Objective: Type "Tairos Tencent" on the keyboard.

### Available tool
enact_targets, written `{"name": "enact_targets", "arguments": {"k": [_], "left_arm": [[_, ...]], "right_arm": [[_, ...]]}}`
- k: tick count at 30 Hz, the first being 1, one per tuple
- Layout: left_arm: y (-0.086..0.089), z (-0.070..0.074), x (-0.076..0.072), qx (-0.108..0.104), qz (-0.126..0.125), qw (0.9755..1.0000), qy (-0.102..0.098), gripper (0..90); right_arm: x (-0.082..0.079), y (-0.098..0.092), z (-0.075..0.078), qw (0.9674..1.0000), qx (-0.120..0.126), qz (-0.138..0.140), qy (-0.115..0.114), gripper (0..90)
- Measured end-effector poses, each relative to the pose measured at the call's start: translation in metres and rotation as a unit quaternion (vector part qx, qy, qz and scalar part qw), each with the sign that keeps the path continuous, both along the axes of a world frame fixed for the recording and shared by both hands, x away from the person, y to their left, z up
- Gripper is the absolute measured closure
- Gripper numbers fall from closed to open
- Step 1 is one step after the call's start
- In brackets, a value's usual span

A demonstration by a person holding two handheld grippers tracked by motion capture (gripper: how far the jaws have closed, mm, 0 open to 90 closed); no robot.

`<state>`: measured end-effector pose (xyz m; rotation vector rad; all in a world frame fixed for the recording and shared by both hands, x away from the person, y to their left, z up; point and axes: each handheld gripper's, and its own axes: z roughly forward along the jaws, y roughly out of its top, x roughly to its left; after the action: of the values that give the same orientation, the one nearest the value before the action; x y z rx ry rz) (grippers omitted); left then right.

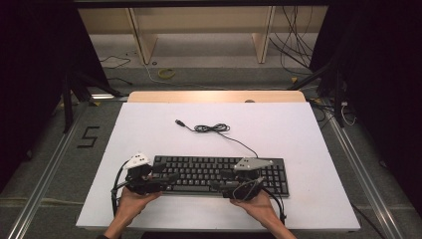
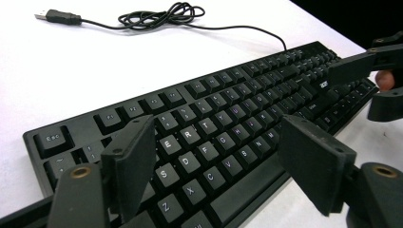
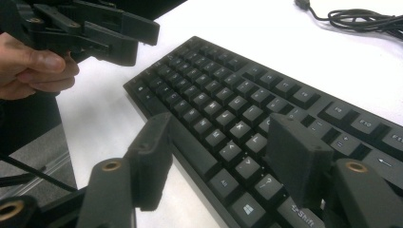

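1. I see the black keyboard [image 1: 219, 174] lying flat at about 6 o'clock on the white table top [image 1: 149, 129], its long side running across, near the front edge.
2. My left gripper [image 1: 171, 177] hangs over the keyboard's left end, pointing toward 3 o'clock. In the left gripper view its jaws stand wide apart above the letter keys with nothing between the pads.
3. My right gripper [image 1: 215, 184] sits over the keyboard's front edge right of centre, pointing toward 9 o'clock. In the right gripper view its jaws are spread wide over the bottom key rows and grip nothing; I cannot tell if a pad touches a key.
4. The two grippers face each other, tips apart.
5. The keyboard cable [image 1: 213, 128] runs from the back edge toward 12 o'clock, bunched in a loose coil, with the USB plug [image 1: 180, 122] lying free at 11 o'clock.
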<state>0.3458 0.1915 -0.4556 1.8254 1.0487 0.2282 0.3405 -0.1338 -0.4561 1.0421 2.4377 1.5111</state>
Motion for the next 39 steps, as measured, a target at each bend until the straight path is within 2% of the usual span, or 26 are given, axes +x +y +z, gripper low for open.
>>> {"name": "enact_targets", "arguments": {"k": [4,10,25,31,39], "left_arm": [[-0.004,0.000,0.006,0.011,-0.001,0.9999,0.008,31.3],[-0.008,0.000,0.015,0.019,0.001,0.9997,0.017,41.2],[-0.023,-0.004,0.027,0.042,-0.019,0.9984,0.032,60.0],[-0.023,-0.005,0.026,0.045,-0.020,0.9982,0.034,61.4],[-0.011,0.000,0.018,0.052,-0.016,0.9983,0.022,84.9]], "right_arm": [[-0.001,-0.003,0.001,1.0000,0.002,-0.004,-0.002,40.1],[-0.004,-0.006,0.002,1.0000,0.004,-0.005,-0.003,38.5],[-0.007,-0.009,0.001,0.9999,0.005,-0.009,-0.003,35.0],[-0.008,-0.009,0.002,0.9999,0.005,-0.011,-0.004,34.6],[0.001,0.003,0.007,0.9999,0.002,-0.005,-0.012,35.2]]}}
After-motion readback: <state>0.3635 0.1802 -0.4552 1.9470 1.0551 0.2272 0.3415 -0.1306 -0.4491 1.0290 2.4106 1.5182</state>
